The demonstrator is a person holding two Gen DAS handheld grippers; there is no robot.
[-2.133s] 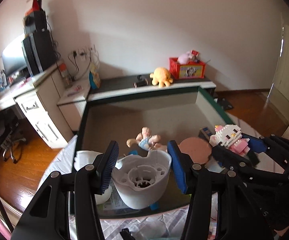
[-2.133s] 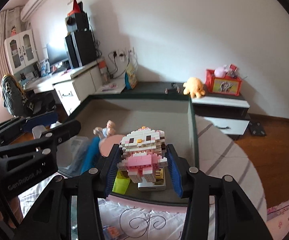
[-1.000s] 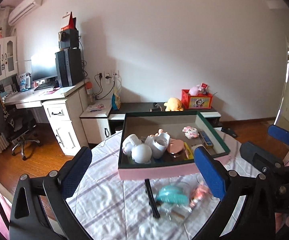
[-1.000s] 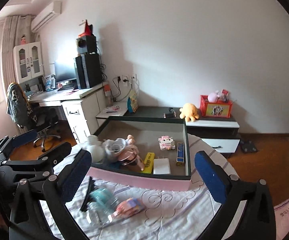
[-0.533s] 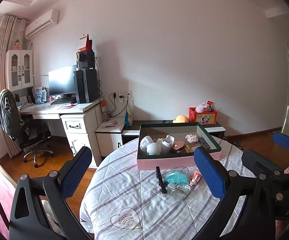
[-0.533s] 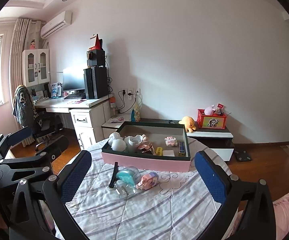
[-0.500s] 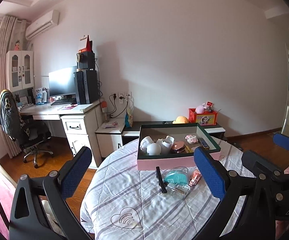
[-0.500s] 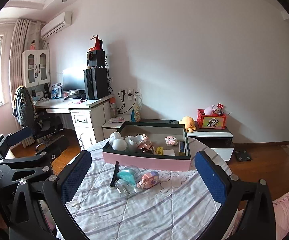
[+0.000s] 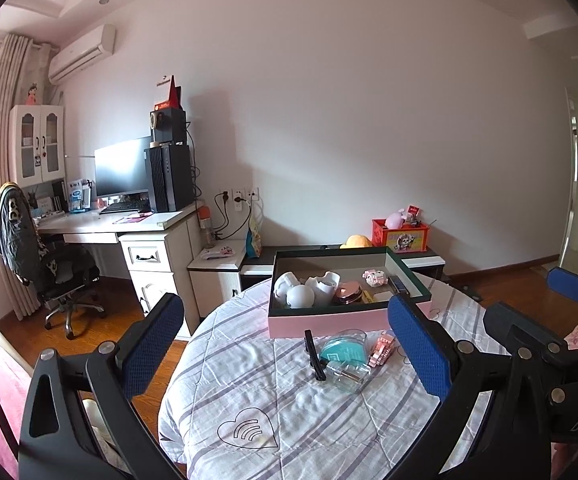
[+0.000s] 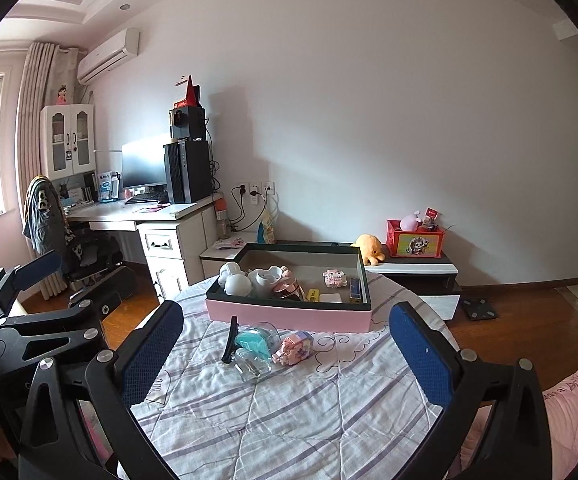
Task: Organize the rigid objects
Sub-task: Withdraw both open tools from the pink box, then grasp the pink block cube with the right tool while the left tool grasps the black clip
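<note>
Both left gripper and right gripper wide open, empty, well back from tabletop. Most items in pink box; black clip, teal case, pink block toy left outside, just before box

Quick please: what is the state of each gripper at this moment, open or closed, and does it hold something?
Left gripper: jaws wide open, holding nothing.
Right gripper: jaws wide open, holding nothing.

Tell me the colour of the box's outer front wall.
Pink, with a dark green rim; clearest in the right wrist view.
</note>
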